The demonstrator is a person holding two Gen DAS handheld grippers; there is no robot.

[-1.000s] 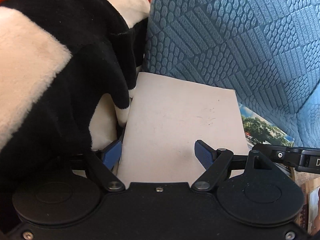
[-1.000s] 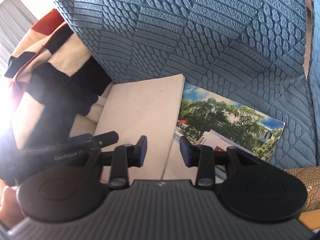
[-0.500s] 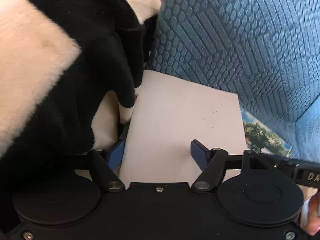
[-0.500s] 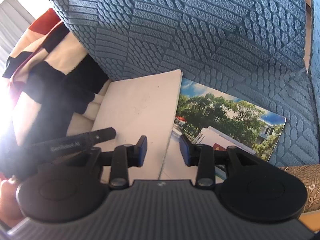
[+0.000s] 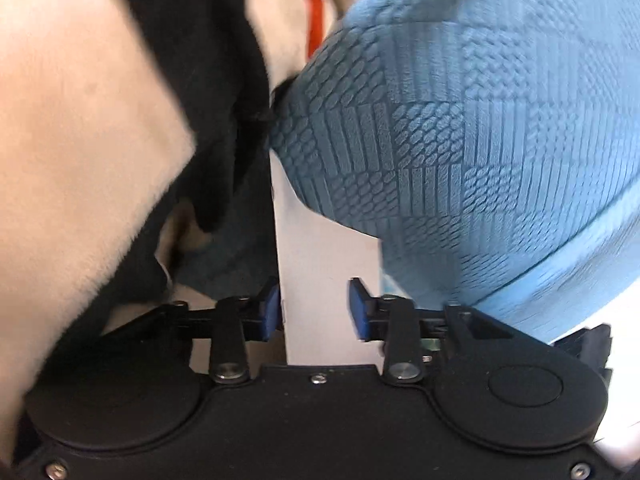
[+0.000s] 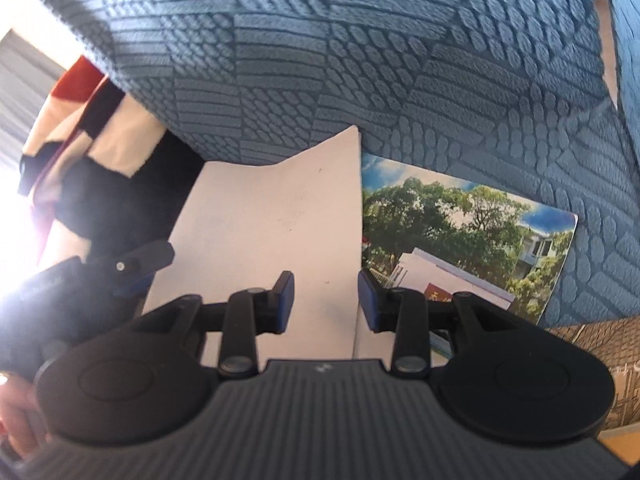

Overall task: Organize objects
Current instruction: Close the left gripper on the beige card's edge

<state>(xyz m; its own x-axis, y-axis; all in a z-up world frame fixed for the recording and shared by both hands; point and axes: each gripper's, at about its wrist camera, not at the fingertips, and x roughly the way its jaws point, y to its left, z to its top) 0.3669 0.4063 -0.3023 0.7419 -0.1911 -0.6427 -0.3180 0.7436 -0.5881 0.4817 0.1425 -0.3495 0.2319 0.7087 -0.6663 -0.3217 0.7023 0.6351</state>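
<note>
While white book (image 6: 272,220) lies wedged under blue cushion (image 6: 360,60) beside photo book (image 6: 460,240), left gripper (image 5: 314,310) straddles its edge, jaws part-open, ungripped; right gripper (image 6: 326,300) likewise. Judgement: close squarely, draw out straight.

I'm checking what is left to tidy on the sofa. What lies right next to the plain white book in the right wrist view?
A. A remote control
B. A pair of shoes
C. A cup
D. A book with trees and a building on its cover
D: the book with trees and a building lies along the right edge of the white book, against the blue cushion.
</note>
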